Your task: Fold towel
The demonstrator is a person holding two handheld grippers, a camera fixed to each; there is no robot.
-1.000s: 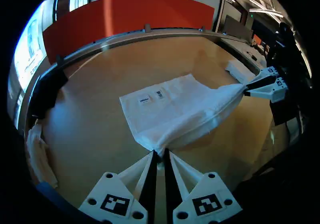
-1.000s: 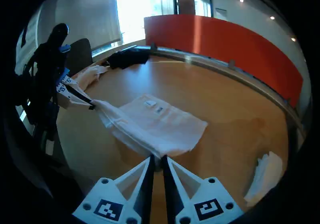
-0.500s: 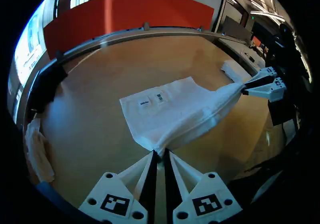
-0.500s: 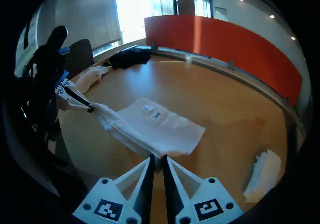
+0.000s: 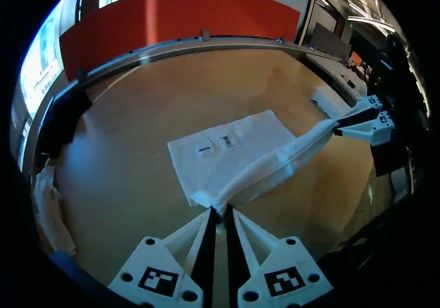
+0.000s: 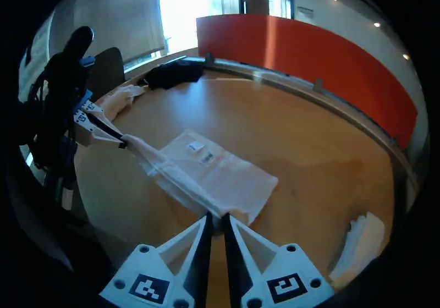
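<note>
Towel sits mid-frame in the left gripper view. Most of it lies flat on the tabletop, with two labels facing up. The near long edge is lifted and stretched as a bunched band, running from bottom centre to the right of the frame.

Left tongs are pressed together, pinching one near corner at bottom centre. Right tongs are pressed together on the other near corner, at bottom centre of the right gripper view. There the band runs up-left to the left tongs at the left edge.

The step looks like a fold in half, with the held edge going over to the far edge.

How to do it well:
- Hold both pinches firm. Only corner cloth is between the fingers, so a slip is likely if it is tugged.
- Hold the band just taut, since sag in the middle would give a crooked crease.
- Lift both ends to the same height and move them together. Otherwise the flat part could drag and skew on the tabletop.
- Carry the edge over the labels toward the far edge at the upper middle of the left gripper view.
- Match corner to corner before lowering.
- Lay the cloth down first and spread the tongs only after that.

A spare cloth lies at lower right of the right gripper view, well apart and no obstacle.
</note>
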